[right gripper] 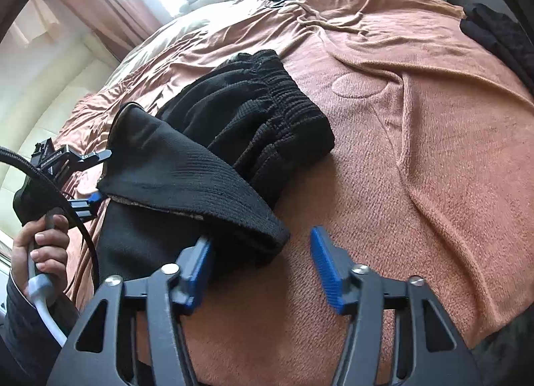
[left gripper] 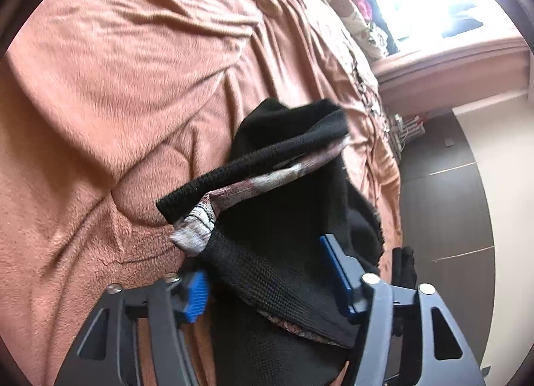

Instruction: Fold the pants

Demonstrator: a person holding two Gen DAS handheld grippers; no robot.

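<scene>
Black knit pants [right gripper: 240,125] lie folded on a terracotta blanket [right gripper: 417,119], elastic waistband toward the far side. A leg cuff end [right gripper: 200,192] is doubled over the pile, showing a pale patterned lining [left gripper: 267,179]. My left gripper [left gripper: 270,285] is open with black fabric [left gripper: 267,272] lying loose between its blue pads; it also shows at the left of the right wrist view [right gripper: 90,200]. My right gripper [right gripper: 263,269] is open and empty, its left pad [right gripper: 197,272] just beside the folded cuff.
The blanket [left gripper: 116,85] covers a bed with deep wrinkles. Patterned pillows and clothes [left gripper: 353,2] lie by a bright window. Another dark garment [right gripper: 500,38] sits at the bed's far right edge. Dark floor [left gripper: 444,192] runs beside the bed.
</scene>
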